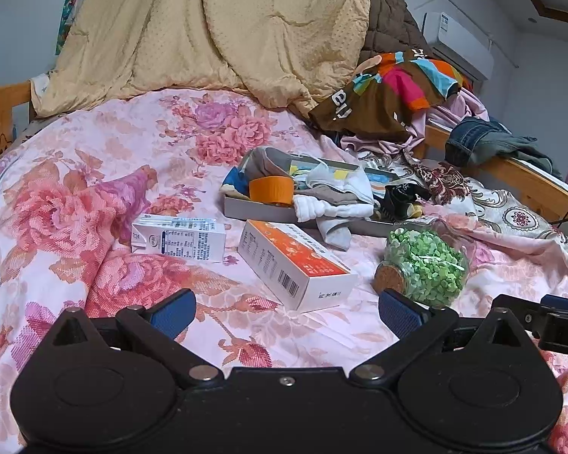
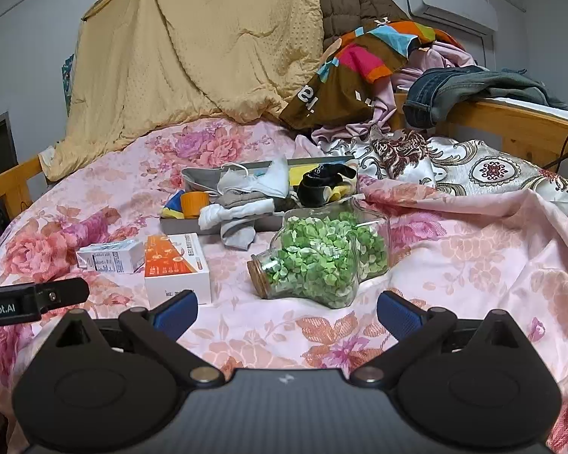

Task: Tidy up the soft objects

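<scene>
Now, socks (image 1: 333,208): heaped in the grey tray (image 1: 246,208) mid-bed, one white sock hanging over its near rim.
Left gripper (image 1: 286,312): mine, jaws spread, nothing held.
Right gripper (image 2: 287,312): mine, spread, nothing held.
Jar (image 2: 322,261): green bits, on its side, just ahead.
Boxes (image 1: 295,261): two, beside the tray.

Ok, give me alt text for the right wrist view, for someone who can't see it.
The open right gripper hovers over a pink floral bedspread, facing a corked glass jar of green pieces lying on its side. Behind it a grey tray holds socks; an orange-and-white box and a small carton lie left.
</scene>
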Tool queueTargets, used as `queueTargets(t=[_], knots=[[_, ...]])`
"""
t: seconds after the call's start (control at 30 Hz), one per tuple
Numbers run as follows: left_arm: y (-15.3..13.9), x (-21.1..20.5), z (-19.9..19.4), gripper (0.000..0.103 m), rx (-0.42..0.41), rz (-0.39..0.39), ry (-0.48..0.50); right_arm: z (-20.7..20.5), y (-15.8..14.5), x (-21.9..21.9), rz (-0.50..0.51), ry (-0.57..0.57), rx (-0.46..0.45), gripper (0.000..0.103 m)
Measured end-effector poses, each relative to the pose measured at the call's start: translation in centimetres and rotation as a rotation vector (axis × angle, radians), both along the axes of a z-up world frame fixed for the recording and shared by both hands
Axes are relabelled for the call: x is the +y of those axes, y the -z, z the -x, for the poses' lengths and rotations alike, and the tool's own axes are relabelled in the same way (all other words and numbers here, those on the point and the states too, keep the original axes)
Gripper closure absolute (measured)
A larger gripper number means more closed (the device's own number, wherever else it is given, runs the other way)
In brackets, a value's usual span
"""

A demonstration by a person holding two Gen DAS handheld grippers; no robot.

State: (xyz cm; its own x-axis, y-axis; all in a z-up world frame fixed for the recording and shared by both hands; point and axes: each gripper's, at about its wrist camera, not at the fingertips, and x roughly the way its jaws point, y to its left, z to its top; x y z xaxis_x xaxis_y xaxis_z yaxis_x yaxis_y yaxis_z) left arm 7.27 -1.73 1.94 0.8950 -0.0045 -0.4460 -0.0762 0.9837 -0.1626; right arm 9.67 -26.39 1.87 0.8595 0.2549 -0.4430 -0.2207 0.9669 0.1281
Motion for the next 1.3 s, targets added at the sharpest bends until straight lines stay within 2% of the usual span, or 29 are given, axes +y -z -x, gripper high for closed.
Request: queueTargets(t=[0.17, 0.33, 1.3], knots=[[-0.2, 0.0, 0.1, 0.001, -0.011, -0.008, -0.002, 0.0, -0.1, 0.0, 0.002, 0.002, -0.002, 0.000], [-0.5, -0.1, 0.4, 0.001, -0.034, -0.054, 0.003, 0.0, -0.2, 0.0, 0.008, 0.000, -0.003, 0.000], [-0.3, 0.7, 0.3, 0.001, -0.008, -0.032, -0.037, -0.1, 0.8, 0.4, 0.016, -0.002, 0.026, 0.000]])
